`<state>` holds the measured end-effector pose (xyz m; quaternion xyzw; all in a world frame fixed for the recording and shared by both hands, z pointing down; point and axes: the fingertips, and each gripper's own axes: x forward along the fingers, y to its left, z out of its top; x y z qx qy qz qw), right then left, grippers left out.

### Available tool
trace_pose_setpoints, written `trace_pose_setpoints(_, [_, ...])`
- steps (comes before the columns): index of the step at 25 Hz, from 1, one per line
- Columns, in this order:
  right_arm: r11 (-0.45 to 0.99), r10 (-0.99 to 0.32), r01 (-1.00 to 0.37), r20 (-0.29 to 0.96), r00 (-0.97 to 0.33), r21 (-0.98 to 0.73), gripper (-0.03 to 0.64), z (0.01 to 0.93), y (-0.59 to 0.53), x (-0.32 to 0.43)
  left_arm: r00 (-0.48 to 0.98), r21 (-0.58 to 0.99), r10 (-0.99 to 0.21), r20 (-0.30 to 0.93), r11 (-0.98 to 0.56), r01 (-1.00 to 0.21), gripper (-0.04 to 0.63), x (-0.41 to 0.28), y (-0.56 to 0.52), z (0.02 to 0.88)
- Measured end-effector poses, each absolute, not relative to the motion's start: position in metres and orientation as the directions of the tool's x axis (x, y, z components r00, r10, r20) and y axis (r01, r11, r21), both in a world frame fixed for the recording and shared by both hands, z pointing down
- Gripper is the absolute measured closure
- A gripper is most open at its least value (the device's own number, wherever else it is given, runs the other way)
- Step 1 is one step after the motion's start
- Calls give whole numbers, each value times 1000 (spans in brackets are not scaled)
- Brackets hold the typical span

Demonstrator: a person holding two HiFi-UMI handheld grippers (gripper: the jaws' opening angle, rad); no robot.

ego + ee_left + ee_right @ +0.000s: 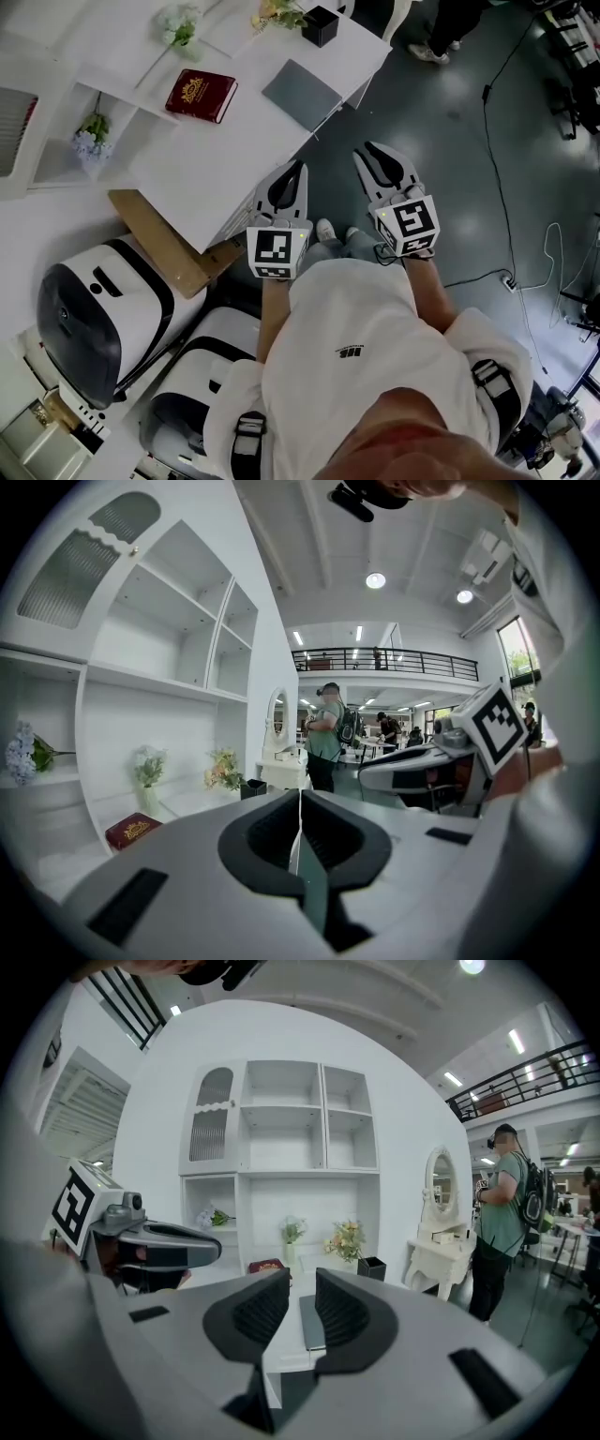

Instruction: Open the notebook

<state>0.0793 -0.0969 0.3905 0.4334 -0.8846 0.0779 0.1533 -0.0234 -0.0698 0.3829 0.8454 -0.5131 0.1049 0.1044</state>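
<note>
Grey notebook [301,95]: matt cover. Red book [201,96]: glossy, perhaps leatherette. Table [197,169]: smooth white. Floor [459,150]: polished, reflective.

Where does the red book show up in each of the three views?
Head view: red book, upper left, lying flat.
Left gripper view: lower left, well left of the jaws.
Right gripper view: near the centre, just above the jaws.
Shared landmark: black box, at the top of the head view, and right of the book in both gripper views.
</note>
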Motion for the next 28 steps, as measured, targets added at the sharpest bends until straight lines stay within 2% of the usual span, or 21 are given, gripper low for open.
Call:
trace_pose_setpoints(14, [592, -754, -806, 350, -555, -3, 554, 395, -104, 88, 464, 88, -841, 279, -458, -884, 595, -20, -79, 387])
trace_pose_setpoints(28, [645, -700, -764, 376, -606, -31, 565, 400, -105, 85, 437, 108, -852, 287, -424, -899, 595, -14, -84, 392])
